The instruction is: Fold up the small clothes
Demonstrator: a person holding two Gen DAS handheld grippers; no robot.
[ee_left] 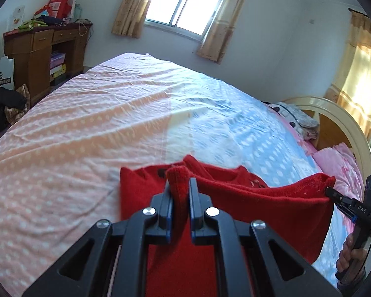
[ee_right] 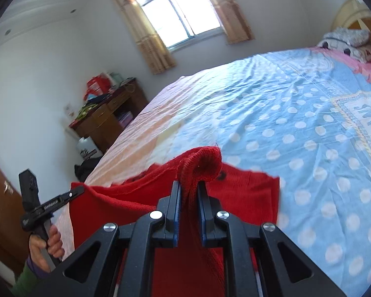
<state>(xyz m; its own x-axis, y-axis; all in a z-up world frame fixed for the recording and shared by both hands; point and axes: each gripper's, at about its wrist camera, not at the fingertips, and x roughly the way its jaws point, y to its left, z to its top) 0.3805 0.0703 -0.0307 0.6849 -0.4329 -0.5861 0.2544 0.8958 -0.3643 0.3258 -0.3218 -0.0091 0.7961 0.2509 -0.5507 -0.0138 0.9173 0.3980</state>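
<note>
A small red knitted sweater hangs stretched between both grippers above the bed. My left gripper is shut on one bunched corner of it. My right gripper is shut on the other corner of the red sweater. The right gripper also shows in the left wrist view at the far right, pinching the knit's edge. The left gripper shows in the right wrist view at the left edge of the cloth. The sweater's lower part is hidden behind the gripper bodies.
The bed has a pink and blue polka-dot sheet. Folded bedding lies by the headboard. A wooden desk with clutter stands by the wall under a window. Dark bags lie on the floor.
</note>
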